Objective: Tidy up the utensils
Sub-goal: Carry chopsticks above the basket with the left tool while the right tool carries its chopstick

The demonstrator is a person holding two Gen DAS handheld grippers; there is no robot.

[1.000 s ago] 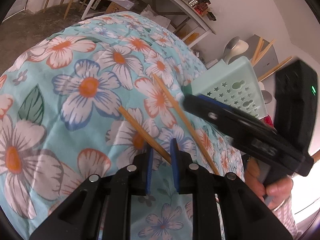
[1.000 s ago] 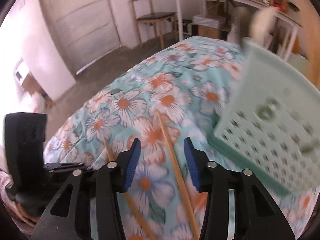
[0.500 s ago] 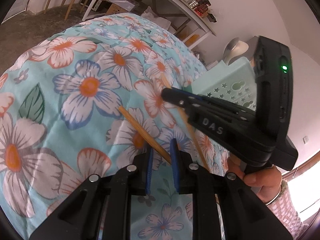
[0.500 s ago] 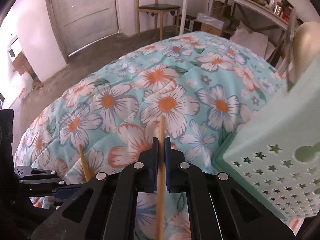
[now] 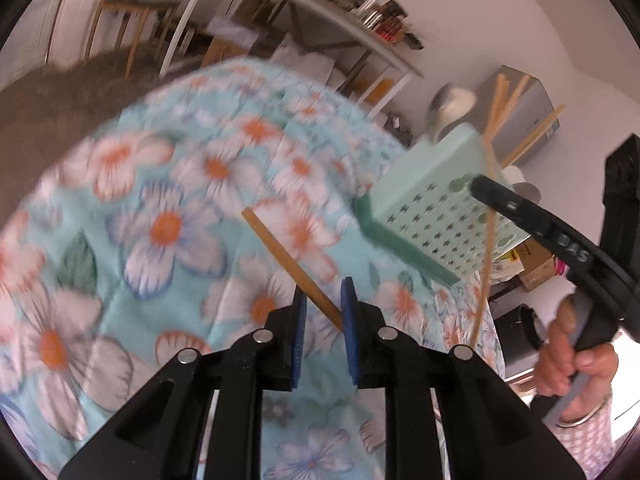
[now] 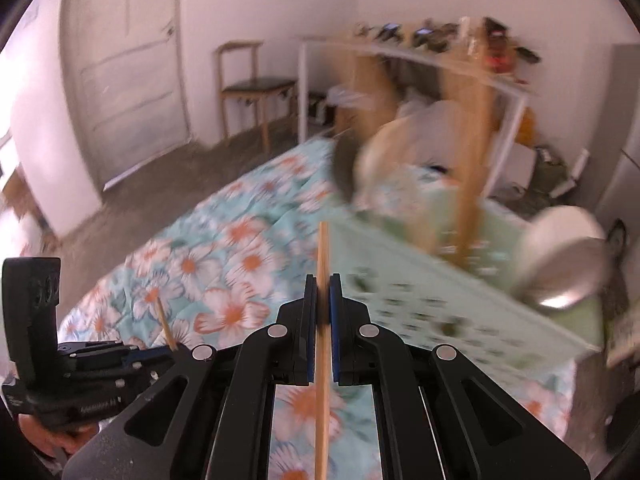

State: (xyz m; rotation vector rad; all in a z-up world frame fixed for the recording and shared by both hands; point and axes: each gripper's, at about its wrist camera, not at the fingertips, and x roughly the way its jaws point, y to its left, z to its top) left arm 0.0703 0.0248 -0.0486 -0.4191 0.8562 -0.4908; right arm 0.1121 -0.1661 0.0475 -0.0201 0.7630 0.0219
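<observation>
My left gripper [image 5: 323, 292] is shut on a wooden chopstick [image 5: 288, 260], which lies slantwise across its blue pads, clear of the quilt. My right gripper [image 6: 322, 280] is shut on a second chopstick [image 6: 322, 252], which runs straight along its jaws. In the left wrist view that second chopstick [image 5: 486, 264] hangs down from the right gripper [image 5: 480, 186], in front of the mint-green utensil holder [image 5: 432, 216]. The holder [image 6: 420, 280] has star-shaped holes and holds spoons [image 6: 560, 264] and several chopsticks [image 6: 472, 168]. The left gripper [image 6: 176, 350] shows at lower left in the right wrist view.
A floral turquoise quilt [image 5: 168, 232] covers the surface under both grippers. A person's hand [image 5: 572, 356] holds the right gripper's handle. Behind are a long cluttered shelf [image 5: 320, 20], a wooden chair [image 6: 252, 84], a door [image 6: 128, 60] and a grey cabinet [image 5: 524, 120].
The right gripper closed on the second chopstick and lifted it off the quilt towards the holder. The left gripper rose with its chopstick.
</observation>
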